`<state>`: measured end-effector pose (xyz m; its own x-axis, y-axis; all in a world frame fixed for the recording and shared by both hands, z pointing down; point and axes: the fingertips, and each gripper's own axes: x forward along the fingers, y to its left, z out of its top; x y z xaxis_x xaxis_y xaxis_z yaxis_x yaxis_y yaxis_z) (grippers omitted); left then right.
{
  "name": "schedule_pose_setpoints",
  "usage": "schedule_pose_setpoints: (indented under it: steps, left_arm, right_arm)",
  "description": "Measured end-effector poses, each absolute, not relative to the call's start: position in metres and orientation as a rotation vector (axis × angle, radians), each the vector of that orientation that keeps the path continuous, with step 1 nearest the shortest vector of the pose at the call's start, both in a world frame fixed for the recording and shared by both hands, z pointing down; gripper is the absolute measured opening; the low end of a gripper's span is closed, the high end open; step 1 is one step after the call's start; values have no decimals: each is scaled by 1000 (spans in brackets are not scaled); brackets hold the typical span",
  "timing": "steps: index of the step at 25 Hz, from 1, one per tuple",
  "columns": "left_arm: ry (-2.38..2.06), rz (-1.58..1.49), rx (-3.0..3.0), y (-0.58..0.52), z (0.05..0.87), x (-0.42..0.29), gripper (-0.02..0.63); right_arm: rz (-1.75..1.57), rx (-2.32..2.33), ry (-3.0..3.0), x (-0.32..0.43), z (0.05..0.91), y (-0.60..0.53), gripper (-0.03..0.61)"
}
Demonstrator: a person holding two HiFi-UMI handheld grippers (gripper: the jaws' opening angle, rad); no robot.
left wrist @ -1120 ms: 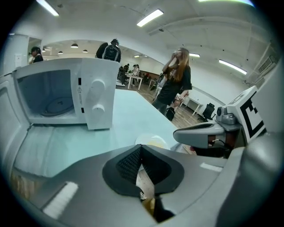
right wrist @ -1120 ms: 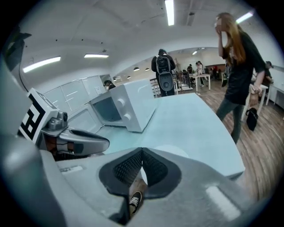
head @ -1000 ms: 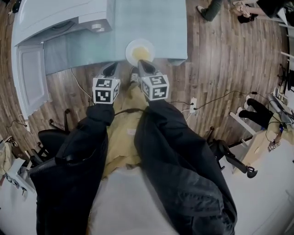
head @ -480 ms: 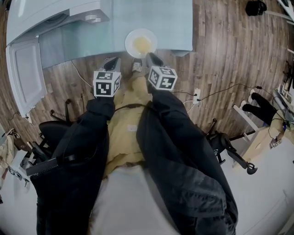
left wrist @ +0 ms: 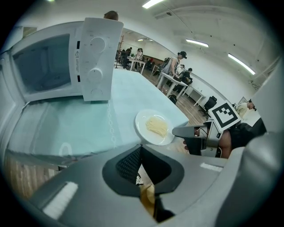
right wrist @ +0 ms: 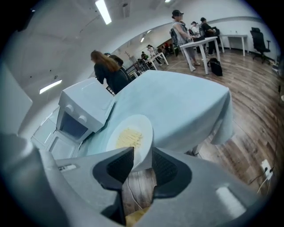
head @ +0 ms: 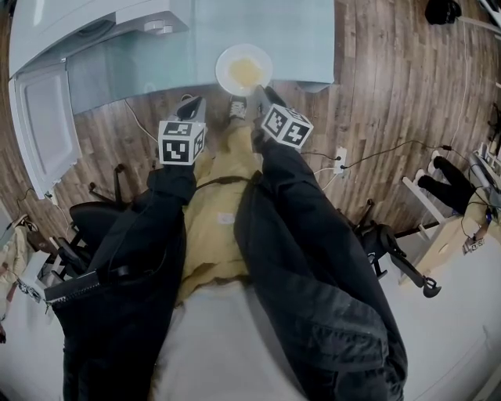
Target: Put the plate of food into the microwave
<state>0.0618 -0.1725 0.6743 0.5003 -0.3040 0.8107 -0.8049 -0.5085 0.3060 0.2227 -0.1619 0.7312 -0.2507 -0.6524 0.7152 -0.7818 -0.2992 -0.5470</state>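
R gripper (right wrist: 143, 155) jaws, just opening, straddle rim of white round noodle plate (right wrist: 131, 137), L gripper (left wrist: 141, 153) clenched empty: thin rim-grip cld tip food.

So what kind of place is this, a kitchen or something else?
Probably an open-plan office or lab, not a kitchen: rows of work tables with people around them, ceiling strip lights, and the microwave sitting on a cloth-covered table.
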Motion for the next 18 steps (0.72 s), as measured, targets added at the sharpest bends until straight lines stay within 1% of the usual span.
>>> schedule_pose_setpoints:
  steps: [8, 9, 10, 11, 15, 18]
  left_arm:
    - [-923, 934, 2026, -167, 678, 46, -2]
    - [-927, 933, 2023, -166, 678, 44, -3]
    - [-930, 931, 2019, -166, 678, 42, -3]
    - [-933, 927, 2016, -166, 677, 40, -3]
    - [-942, 913, 2015, -165, 675, 33, -2]
    - [-953, 901, 2017, -166, 675, 30, -2]
  right_arm:
    - [2016, 1847, -1779, 210, 752, -164, 120]
    - [2068, 1845, -1789, 208, 751, -165, 112]
    - [2117, 1842, -1801, 207, 751, -166, 83]
    - [2164, 1842, -1812, 206, 750, -166, 70]
    - [2318, 1841, -1873, 205, 743, -166, 31]
    - [2358, 1835, -1958, 207, 733, -170, 11]
